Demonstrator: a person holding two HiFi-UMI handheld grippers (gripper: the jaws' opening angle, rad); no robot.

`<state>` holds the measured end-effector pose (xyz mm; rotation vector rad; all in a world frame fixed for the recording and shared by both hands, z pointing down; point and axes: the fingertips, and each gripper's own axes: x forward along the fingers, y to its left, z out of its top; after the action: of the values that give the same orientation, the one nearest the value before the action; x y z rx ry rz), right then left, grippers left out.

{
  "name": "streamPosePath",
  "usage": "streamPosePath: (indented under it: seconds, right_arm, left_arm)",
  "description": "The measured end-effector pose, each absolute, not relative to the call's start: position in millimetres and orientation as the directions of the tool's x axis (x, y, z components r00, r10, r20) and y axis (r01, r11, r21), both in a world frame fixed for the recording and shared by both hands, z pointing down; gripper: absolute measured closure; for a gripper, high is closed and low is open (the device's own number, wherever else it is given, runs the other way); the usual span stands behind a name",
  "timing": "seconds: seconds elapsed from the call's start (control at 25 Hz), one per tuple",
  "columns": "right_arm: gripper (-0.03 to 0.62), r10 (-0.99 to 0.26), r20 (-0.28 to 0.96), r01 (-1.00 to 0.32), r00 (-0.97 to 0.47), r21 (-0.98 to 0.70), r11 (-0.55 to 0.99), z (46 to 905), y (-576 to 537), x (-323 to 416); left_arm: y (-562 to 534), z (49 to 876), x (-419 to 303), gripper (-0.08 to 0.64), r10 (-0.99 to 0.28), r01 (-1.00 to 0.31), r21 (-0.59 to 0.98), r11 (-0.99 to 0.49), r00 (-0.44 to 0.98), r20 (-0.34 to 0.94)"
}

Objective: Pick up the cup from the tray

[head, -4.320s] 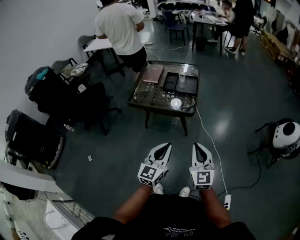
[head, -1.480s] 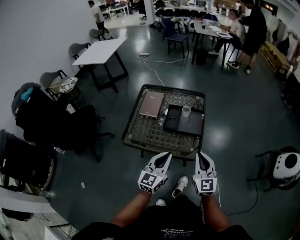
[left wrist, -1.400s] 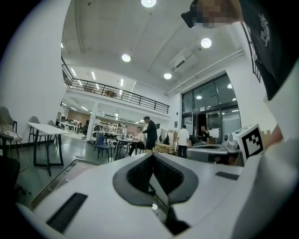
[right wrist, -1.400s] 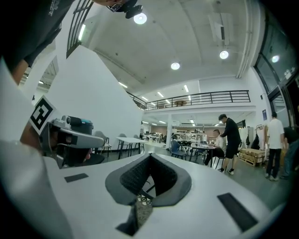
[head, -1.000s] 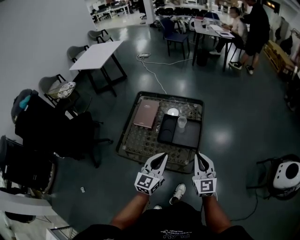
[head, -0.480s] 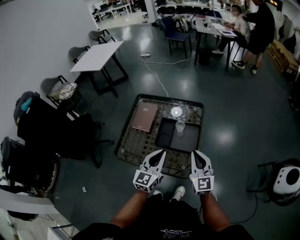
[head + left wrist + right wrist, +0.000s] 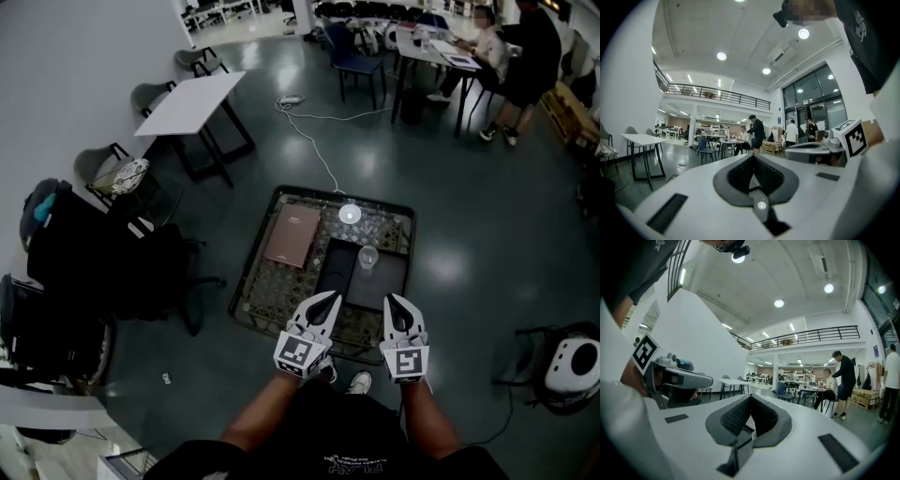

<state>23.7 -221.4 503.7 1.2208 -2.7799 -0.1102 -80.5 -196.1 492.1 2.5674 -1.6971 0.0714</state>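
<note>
1. The floor (image 7: 469, 216) is the largest thing. It is dark and shiny, and a white cable (image 7: 314, 150) lies on it and runs toward the bench.
2. Far on the left stands a white table (image 7: 199, 98) with dark legs and chairs beside it. It is well apart from the bench.
3. The bench (image 7: 251, 251) is low, with a dark metal frame and a see-through top. In the head view it stands directly in front of me, and my two shoes show below its near edge.
4. A dark flat tray (image 7: 384, 286) lies on the right half of the bench. It looks to be divided into a narrow left part and a wider right part.
5. A brownish book (image 7: 293, 234) lies flat on the far left part of the bench, just beside the tray.
6. My left tool (image 7: 331, 298) is held level over the near edge of the bench. In the left gripper view its two jaws are together at the tip (image 7: 753, 158), with nothing between them.
7. My right tool (image 7: 392, 300) is held beside it, also level, and its tip is near the near edge of the tray. In the right gripper view its jaws are together too (image 7: 750, 398), and they hold nothing.
8. The cup (image 7: 367, 257) is clear and small. It stands upright on the tray, close to the tray's far edge and about where the two parts meet. Neither tool touches it. It is beyond both tips, closer to the right tool.
</note>
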Motion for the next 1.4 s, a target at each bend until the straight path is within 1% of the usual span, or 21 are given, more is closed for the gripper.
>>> streamPosePath:
  seconds: [0.28,0.44,0.6,0.84,0.96,1.24,1.4]
  right_arm:
    - [0.584,-0.771,0.081,-0.765,-0.631,0.098,0.636,509,-269,-8]
    - [0.584,-0.79,0.119,-0.785,-0.601,0.099,0.612,522,-289,-20]
    - [0.584,-0.814,0.156,-0.815,-0.559,0.074,0.574,538,-304,-28]
    - [0.584,-0.818,0.236,-0.827,-0.524,0.086,0.555,574,-324,-26]
    - [0.584,-0.811,0.287,-0.829,-0.51,0.088,0.552,586,-334,-25]
    - [0.584,-0.762,0.371,-0.808,-0.531,0.052,0.587,634,-343,-21]
    - [0.583,-0.702,0.447,-0.781,-0.555,0.012,0.625,669,-345,-23]
  left_arm:
    - [-245,492,-109,0.552,-0.893,-0.895,0.039,-0.444,0.445,0.068]
    - [-271,502,-126,0.552,-0.881,-0.883,0.052,-0.466,0.468,0.069]
    - [-288,522,-138,0.553,-0.867,-0.872,0.073,-0.484,0.489,0.097]
    - [-304,553,-146,0.553,-0.853,-0.866,0.11,-0.487,0.499,0.155]
    - [-311,566,-144,0.552,-0.849,-0.867,0.121,-0.483,0.498,0.176]
    - [-320,591,-141,0.553,-0.842,-0.872,0.124,-0.473,0.489,0.228]
    - [-321,605,-140,0.552,-0.839,-0.877,0.142,-0.46,0.481,0.254]
